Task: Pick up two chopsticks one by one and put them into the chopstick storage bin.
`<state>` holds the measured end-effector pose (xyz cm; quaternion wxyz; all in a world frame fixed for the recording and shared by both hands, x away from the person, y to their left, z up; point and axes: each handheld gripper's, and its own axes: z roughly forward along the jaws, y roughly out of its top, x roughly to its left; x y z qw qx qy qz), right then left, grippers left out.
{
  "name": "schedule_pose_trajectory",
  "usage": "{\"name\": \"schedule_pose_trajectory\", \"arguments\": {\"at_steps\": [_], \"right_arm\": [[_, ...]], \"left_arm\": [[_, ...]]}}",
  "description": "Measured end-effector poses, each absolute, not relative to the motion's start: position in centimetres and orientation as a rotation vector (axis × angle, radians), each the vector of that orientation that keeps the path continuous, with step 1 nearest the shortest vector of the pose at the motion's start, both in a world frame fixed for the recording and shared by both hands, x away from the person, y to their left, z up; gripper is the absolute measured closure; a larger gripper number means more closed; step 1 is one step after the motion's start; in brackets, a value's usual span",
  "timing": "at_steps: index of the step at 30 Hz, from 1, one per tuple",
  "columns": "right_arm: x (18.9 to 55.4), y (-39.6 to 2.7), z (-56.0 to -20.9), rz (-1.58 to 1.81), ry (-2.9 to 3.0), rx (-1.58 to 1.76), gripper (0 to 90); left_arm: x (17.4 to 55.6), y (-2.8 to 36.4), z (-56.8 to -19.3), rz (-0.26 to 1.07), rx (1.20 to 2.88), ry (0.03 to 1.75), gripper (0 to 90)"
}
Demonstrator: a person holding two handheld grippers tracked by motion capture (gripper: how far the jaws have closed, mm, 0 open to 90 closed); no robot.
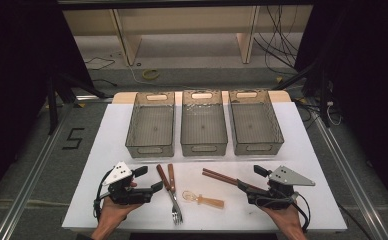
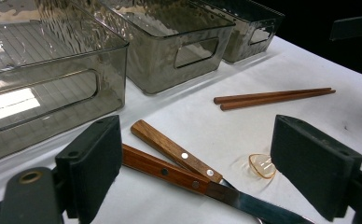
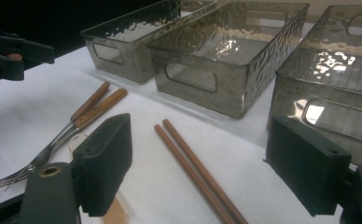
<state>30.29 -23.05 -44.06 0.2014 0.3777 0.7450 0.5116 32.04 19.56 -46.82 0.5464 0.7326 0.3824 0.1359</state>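
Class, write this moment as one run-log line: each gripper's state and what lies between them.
left gripper: open, holds nothing | right gripper: open, holds nothing | between: two wood-handled forks, chopsticks, small spoon | bins: three, empty

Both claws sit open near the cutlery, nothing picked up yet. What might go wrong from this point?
1. The two wooden-handled forks lie touching, so the open left claw may drag both.
2. The chopsticks lie flat and side by side; the open right claw could lift one and roll the other away.
3. The small clear spoon looks light and may slip from the pads.
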Motion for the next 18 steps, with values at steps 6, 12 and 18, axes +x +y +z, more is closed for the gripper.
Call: {"name": "schedule_pose_trajectory", "arguments": {"at_steps": [6, 12, 18], "right_arm": [[30.6, -23.0, -43.7, 1.411, 2.128, 1.039, 24.7], [31.5, -23.0, -43.0, 1.361, 2.242, 0.996, 26.2], [33.3, -23.0, -41.2, 1.260, 2.376, 0.934, 27.3]], "left_arm": [[32.0, 19.5, -46.8, 0.325, 1.740, 0.904, 16.2], [32.1, 19.5, -46.9, 0.322, 1.742, 0.907, 16.2], [32.1, 19.6, -46.9, 0.322, 1.739, 0.909, 16.2]]}}
